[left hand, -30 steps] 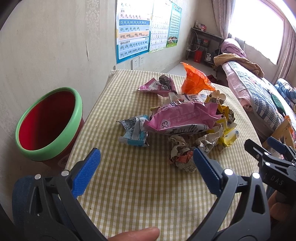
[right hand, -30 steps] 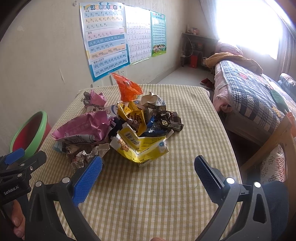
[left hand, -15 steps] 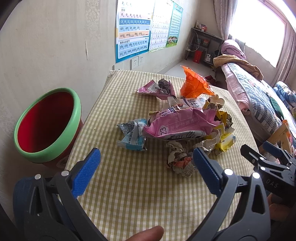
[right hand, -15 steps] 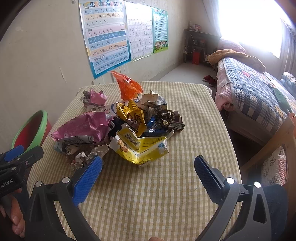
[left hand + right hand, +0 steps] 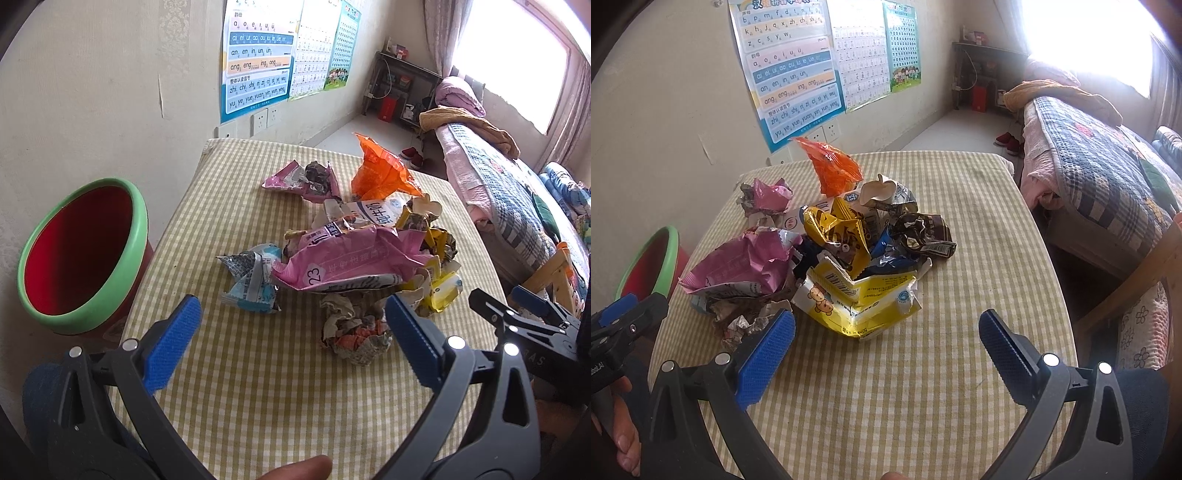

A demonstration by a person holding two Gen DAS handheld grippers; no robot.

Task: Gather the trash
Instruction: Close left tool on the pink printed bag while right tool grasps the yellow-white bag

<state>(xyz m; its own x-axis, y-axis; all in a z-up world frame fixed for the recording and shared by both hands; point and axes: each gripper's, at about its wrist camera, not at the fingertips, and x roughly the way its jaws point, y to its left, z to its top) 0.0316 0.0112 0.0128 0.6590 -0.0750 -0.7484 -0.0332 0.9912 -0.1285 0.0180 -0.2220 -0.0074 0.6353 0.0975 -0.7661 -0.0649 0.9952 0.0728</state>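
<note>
Trash heap on table, both grippers empty and ready

Trash sits heaped mid-table on the yellow-and-white checked tablecloth [image 5: 960, 369]: a crumpled pink plastic bag printed "23" [image 5: 351, 258], a torn yellow carton with a bear print [image 5: 857, 299], a gold snack wrapper [image 5: 838, 232], an orange plastic wrapper [image 5: 380, 170] standing up at the back, a dark brown wrapper [image 5: 923, 232] on the bed side. Crumpled newspaper ball [image 5: 354, 332] and small blue-white wrapper [image 5: 251, 280] lie at the near edge of the heap, loose from it, so likely the easiest first picks.

Left gripper [image 5: 291, 343] hovers low over the near table edge, jaws wide apart, nothing between them; the newspaper ball is just ahead of its right pad. Right gripper [image 5: 886, 354] is also spread wide and empty, aimed at the yellow carton. Both held back from the pile, probably lining up.

Red round bin with green rim [image 5: 77, 251] stands off the table's left edge, against the wall, mouth tilted toward the table, handy for the left side to drop into. Nothing visible inside it. Bed and wooden chair sit to the right, clear of the work.
</note>
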